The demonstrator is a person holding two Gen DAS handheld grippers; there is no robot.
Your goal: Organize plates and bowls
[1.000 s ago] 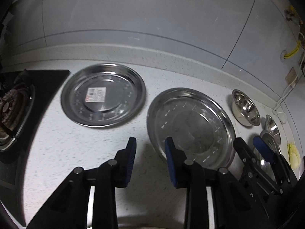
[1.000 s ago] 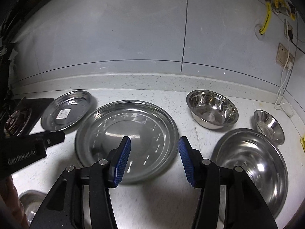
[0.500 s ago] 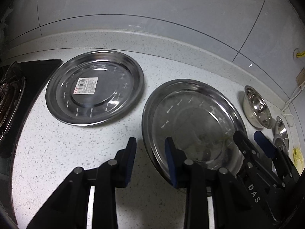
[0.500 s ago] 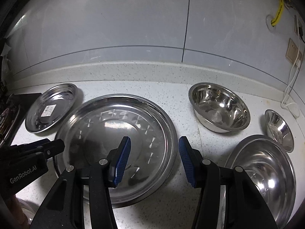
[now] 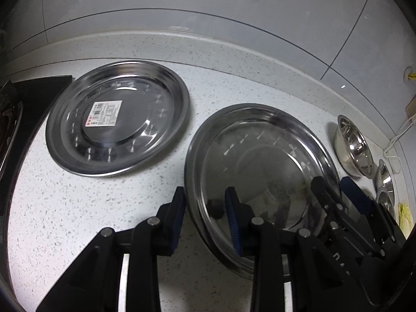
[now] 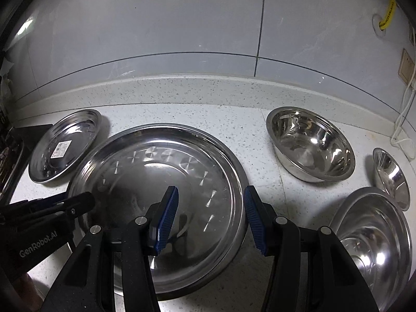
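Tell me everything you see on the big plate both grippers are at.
The big plate is round, shiny steel with a raised rim and stamped star marks around a flat centre. It lies flat and empty on the speckled counter. The left gripper straddles its left rim, the right gripper its right rim, jaws open.

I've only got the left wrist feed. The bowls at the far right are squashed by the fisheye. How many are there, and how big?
Observer: Three in the right wrist view: a mid-size bowl near the wall, a small bowl beside it, and a large bowl nearest the camera.
Operator: Where does the right gripper sit on the big plate?
Observer: The right gripper is open, its fingers either side of the right rim of the large plate.
Operator: Any of the person visible?
Observer: Only a sliver of hand at the bottom-left edge, under the left gripper.
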